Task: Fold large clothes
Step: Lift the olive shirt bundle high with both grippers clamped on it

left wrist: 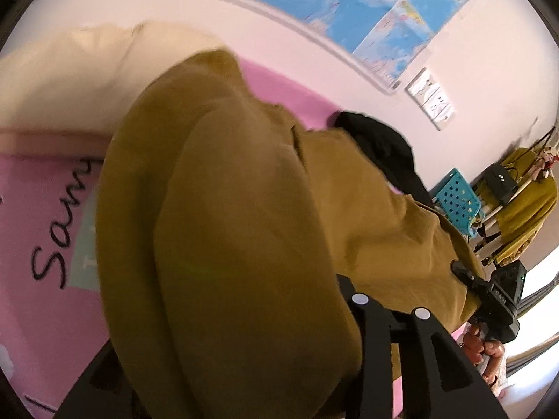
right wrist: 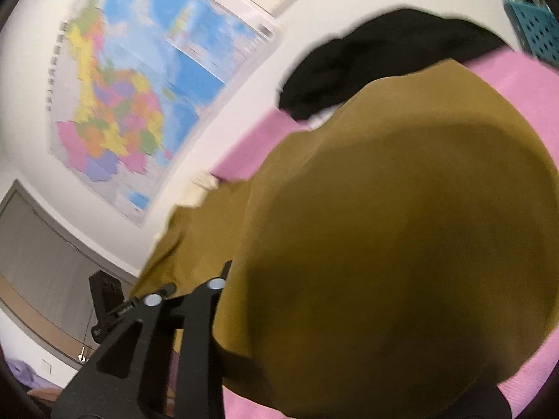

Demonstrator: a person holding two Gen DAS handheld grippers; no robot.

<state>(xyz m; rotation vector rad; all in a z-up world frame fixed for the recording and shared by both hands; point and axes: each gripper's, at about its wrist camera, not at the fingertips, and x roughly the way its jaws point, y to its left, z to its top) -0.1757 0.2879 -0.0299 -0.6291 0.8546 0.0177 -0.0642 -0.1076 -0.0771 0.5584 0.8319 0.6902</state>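
A large mustard-brown garment (left wrist: 244, 216) hangs lifted over a pink bed cover (left wrist: 45, 209); it fills the right wrist view too (right wrist: 401, 227). My left gripper (left wrist: 349, 289) is shut on the garment's edge, the cloth draping over its fingers. My right gripper (right wrist: 213, 279) is shut on another edge of the same garment. In the left wrist view the right gripper (left wrist: 464, 272) shows at the far right, clamped on the cloth, with the person's hand below it.
A black garment (left wrist: 380, 143) lies on the bed near the wall, also in the right wrist view (right wrist: 377, 66). A cream pillow (left wrist: 70, 70) lies at the left. A teal perforated basket (left wrist: 454, 202) and a rack with a yellow garment (left wrist: 524, 202) stand to the right. Maps (right wrist: 132, 97) hang on the wall.
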